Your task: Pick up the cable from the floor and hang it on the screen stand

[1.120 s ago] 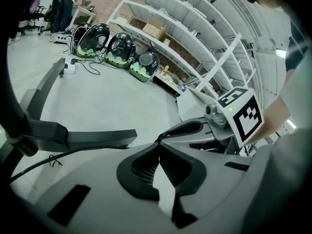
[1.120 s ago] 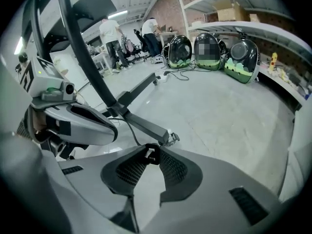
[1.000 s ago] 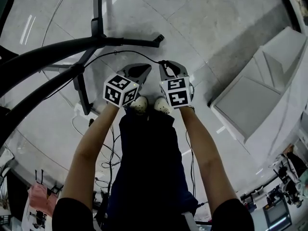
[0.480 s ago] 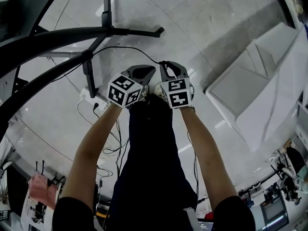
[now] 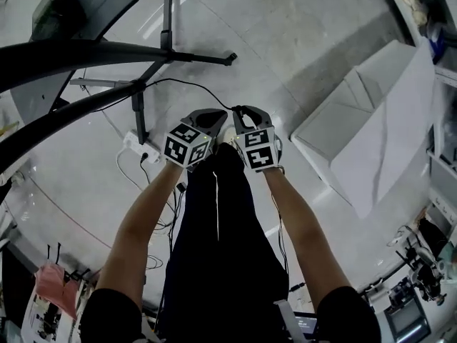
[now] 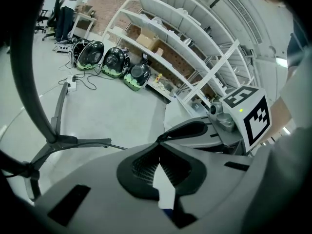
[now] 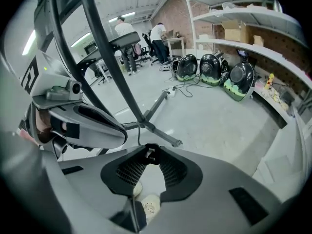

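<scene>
A thin black cable (image 5: 187, 83) runs over the floor from the screen stand's base to my right gripper (image 5: 238, 111). That gripper is shut on the cable's small black plug (image 7: 150, 154), and the cable drops away just beyond the tips (image 7: 139, 131). My left gripper (image 5: 222, 115) is close beside it on the left, its tips together (image 6: 158, 141) with nothing between them. The black screen stand (image 5: 166, 45) spreads its legs on the floor ahead. Its curved bars (image 5: 64, 52) sweep across the left, and the screen (image 5: 93, 6) shows at top left.
A white power strip (image 5: 136, 143) with loose cables (image 5: 163, 213) lies left of the person's legs. A white angular unit (image 5: 371, 127) stands at the right. White shelving (image 6: 195, 38) and round black-green pods (image 7: 210, 67) line the far wall, and people (image 7: 127, 33) stand beyond.
Both grippers keep their place side by side, the right still holding the plug. The view has tilted: the stand's base slid upward, the screen came into sight, and the shoes went out of sight.
</scene>
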### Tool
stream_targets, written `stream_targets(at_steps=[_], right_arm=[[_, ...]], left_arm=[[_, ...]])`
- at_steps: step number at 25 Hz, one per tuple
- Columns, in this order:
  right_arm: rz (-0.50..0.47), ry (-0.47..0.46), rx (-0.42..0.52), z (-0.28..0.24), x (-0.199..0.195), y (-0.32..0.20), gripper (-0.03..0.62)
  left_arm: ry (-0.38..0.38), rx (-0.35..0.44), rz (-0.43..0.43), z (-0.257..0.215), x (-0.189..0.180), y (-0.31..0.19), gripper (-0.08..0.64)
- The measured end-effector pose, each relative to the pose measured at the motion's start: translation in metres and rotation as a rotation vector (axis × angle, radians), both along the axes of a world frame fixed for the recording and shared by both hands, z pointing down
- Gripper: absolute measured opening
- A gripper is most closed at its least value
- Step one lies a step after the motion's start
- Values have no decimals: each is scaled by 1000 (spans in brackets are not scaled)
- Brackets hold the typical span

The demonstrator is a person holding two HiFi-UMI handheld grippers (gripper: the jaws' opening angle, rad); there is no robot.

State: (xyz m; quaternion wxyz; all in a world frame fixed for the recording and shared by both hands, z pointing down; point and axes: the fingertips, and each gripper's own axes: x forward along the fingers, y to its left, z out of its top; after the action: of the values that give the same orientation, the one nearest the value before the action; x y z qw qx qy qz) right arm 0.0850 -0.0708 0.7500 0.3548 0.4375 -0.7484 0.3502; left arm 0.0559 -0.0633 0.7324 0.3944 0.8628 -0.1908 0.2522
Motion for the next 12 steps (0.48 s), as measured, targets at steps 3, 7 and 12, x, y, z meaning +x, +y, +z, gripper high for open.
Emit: stream_targets(at_steps=[3, 7, 12], right_arm=[[4, 12, 17, -34, 3, 1, 98], [11, 27, 67, -83, 4, -6, 100], [15, 23, 122, -136, -5, -9, 98]], left_arm=[[-6, 12, 2, -29, -4, 4, 8], [7, 35, 2, -72, -10, 4, 8], [16, 61, -8, -117, -19, 1, 8]])
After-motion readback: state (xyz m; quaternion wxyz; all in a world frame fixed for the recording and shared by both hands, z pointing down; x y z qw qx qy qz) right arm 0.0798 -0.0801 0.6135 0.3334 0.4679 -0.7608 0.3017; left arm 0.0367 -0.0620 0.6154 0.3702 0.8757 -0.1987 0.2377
